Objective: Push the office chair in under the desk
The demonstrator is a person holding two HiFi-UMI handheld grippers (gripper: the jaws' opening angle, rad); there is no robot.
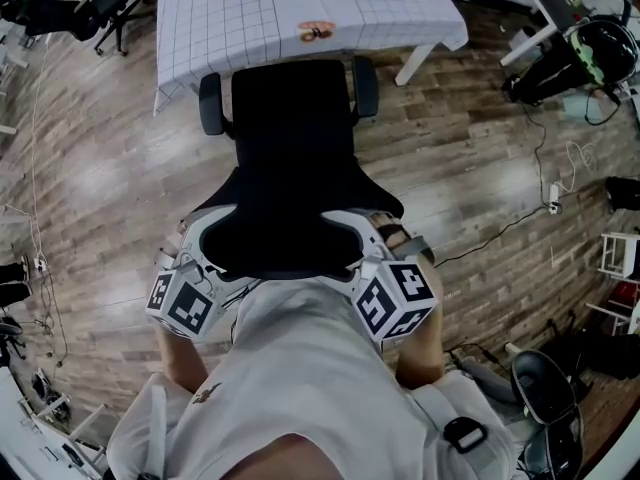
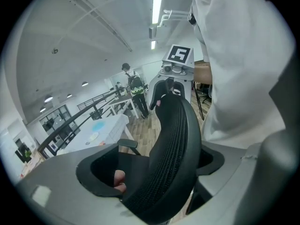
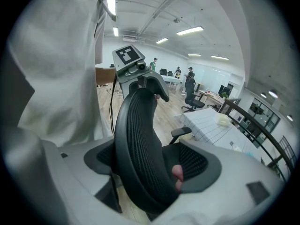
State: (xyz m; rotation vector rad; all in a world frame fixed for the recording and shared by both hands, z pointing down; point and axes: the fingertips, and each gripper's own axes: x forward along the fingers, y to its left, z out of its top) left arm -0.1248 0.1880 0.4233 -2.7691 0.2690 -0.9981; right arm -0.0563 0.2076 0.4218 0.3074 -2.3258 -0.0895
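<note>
Black mesh office chair (image 1: 295, 158) short of white-clothed surface (image 1: 250, 28).
My left gripper (image 2: 159, 172) and right gripper (image 3: 145, 168) clamp it; I should push evenly, straight.

The black mesh office chair (image 1: 293, 158) stands before the white cloth-covered desk (image 1: 230, 28), its 2 armrests at the desk's near edge. The left gripper (image 1: 212, 248) and the right gripper (image 1: 362, 243) clasp the backrest's left and right sides.
</note>
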